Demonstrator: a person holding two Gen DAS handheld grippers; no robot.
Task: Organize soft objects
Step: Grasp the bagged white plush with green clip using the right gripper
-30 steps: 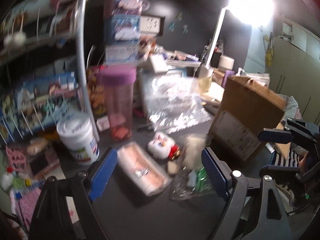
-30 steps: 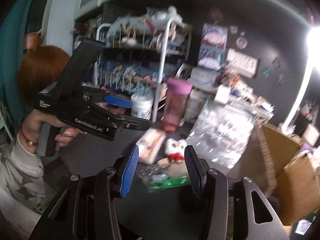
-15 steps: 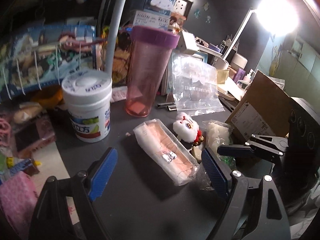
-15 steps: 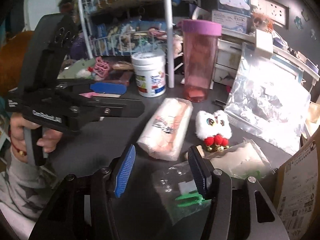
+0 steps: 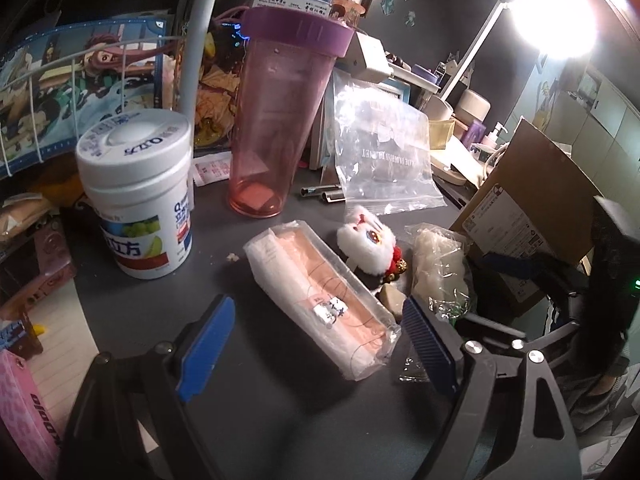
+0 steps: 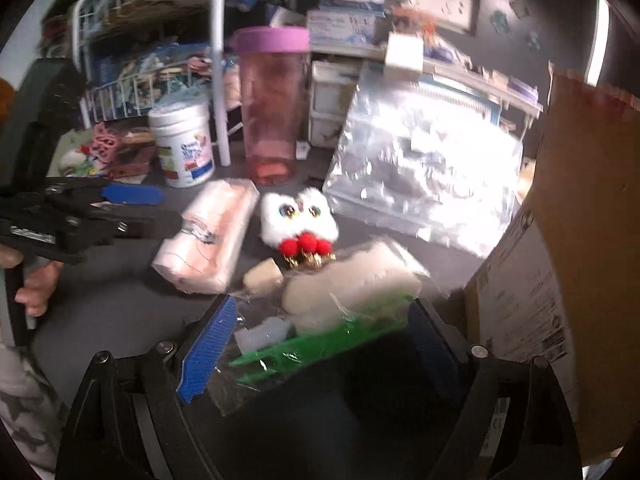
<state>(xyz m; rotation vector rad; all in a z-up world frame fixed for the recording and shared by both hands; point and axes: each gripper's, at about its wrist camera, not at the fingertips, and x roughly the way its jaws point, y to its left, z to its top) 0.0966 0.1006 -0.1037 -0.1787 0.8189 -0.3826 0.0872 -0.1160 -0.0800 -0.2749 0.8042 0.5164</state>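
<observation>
In the left wrist view, the left gripper [image 5: 316, 344] has its two blue fingers [image 5: 206, 344] wide apart, and it holds nothing. It hangs low over the dark table [image 5: 168, 312]. Between the fingers lies a long pink pack [image 5: 320, 300] in clear wrap, flat on the table. Just to its right sits a small white fluffy toy [image 5: 366, 244] with red balls. Beside the toy is a clear bag of white soft stuff [image 5: 438, 270]. A little tan block [image 5: 394, 298] lies between the pink pack and that bag. Behind them stand a white tub [image 5: 140, 196] and a tall pink cup [image 5: 280, 116] with a purple lid. An empty clear zip bag [image 5: 386, 156] leans behind the toy. A brown box [image 5: 528, 216] stands on the right.

In the right wrist view, the right gripper [image 6: 316, 344] also has its jaws wide, with nothing pinched. The blue finger [image 6: 208, 350] is on the left; the other one is dark and hard to see. The clear bag of white soft stuff [image 6: 352, 284], with a green part inside, lies between the fingers. I cannot tell if they touch it. The tan block [image 6: 262, 276] is just past it, and the white fluffy toy [image 6: 298, 218] is behind that. The pink pack [image 6: 210, 234] lies to the left. The left gripper [image 6: 132, 204] reaches in from the left, near the pink pack. The pink cup [image 6: 272, 108] and white tub [image 6: 184, 146] stand at the back. The brown box [image 6: 576, 240] fills the right side.
</observation>
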